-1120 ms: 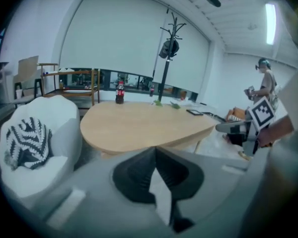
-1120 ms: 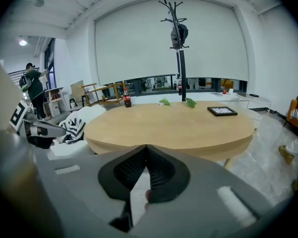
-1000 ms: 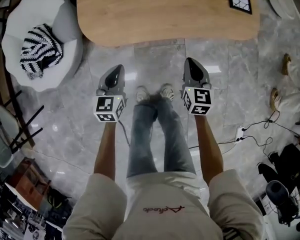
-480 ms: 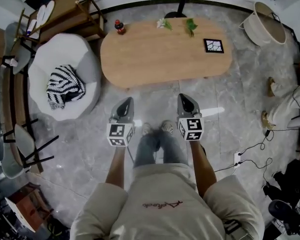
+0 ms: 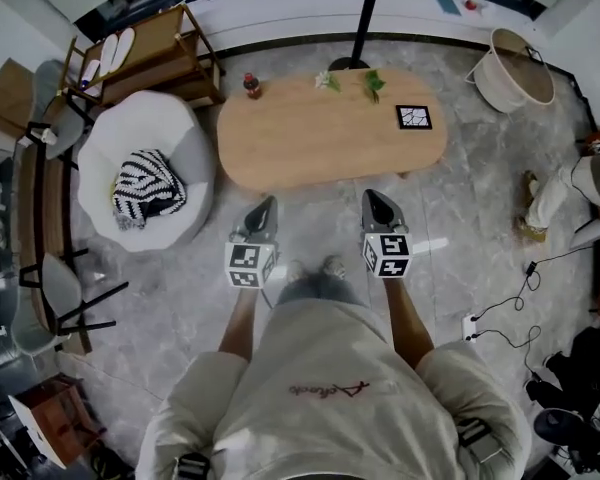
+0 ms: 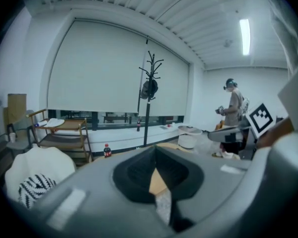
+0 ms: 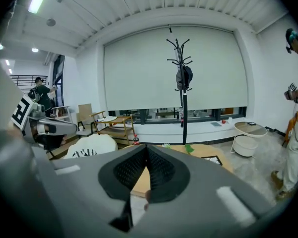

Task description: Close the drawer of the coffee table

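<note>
Wooden coffee table (image 5: 310, 143) ahead, left tongs (image 5: 267, 205) clenched, empty; right tongs (image 5: 373, 197) clenched, empty

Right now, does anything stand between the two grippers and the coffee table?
Nothing visible does. Only bare floor lies between the left gripper, the right gripper and the coffee table. No drawer shows from above.

The person wears a cream short-sleeved shirt (image 5: 330, 353) with small red script (too small to read), grey-blue jeans (image 5: 315, 287) and pale shoes (image 5: 334, 265). The left gripper (image 5: 269, 204) and right gripper (image 5: 371, 196) are grey tapered shells with black ribbed pads, each carrying a black-and-white marker cube (image 5: 250, 265).
</note>
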Motion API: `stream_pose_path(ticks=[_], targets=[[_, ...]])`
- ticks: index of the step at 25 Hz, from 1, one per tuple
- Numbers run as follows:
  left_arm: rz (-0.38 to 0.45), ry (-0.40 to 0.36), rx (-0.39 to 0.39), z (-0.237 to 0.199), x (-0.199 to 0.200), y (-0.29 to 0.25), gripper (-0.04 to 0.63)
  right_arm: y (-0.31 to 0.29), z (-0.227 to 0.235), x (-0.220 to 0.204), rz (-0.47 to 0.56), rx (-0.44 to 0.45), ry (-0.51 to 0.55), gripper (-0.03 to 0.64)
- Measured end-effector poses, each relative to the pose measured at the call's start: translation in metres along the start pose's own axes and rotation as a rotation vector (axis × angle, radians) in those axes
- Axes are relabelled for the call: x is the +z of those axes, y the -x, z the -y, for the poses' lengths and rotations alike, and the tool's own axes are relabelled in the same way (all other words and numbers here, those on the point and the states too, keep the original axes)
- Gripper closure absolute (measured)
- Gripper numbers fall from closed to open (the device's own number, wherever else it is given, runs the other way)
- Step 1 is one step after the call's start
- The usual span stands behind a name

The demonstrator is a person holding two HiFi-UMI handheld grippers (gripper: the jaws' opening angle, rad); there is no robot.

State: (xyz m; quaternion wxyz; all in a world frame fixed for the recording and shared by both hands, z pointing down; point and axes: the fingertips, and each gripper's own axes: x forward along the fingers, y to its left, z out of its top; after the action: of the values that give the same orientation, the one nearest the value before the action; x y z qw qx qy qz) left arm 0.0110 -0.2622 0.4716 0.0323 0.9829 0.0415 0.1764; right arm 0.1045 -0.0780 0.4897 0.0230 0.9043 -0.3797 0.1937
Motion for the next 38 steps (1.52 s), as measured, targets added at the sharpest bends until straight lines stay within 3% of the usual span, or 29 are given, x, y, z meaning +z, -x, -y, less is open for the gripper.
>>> stream_pose_path(ticks=[6,14,38], targets=[[0.071,-0.030,0.025,-0.002,0.063,0.014,0.594,0.015,-0.003,0.044,0.042,0.024,0.022,0.614],[0.116,-0.085,0.075,-0.026,0.101,0.027,0.594,0.016,-0.013,0.086,0.117,0.055,0.037,0.614],[0.135,-0.034,0.103,-0.034,0.092,0.040,0.594,0.016,-0.032,0.095,0.131,0.087,0.075,0.612]])
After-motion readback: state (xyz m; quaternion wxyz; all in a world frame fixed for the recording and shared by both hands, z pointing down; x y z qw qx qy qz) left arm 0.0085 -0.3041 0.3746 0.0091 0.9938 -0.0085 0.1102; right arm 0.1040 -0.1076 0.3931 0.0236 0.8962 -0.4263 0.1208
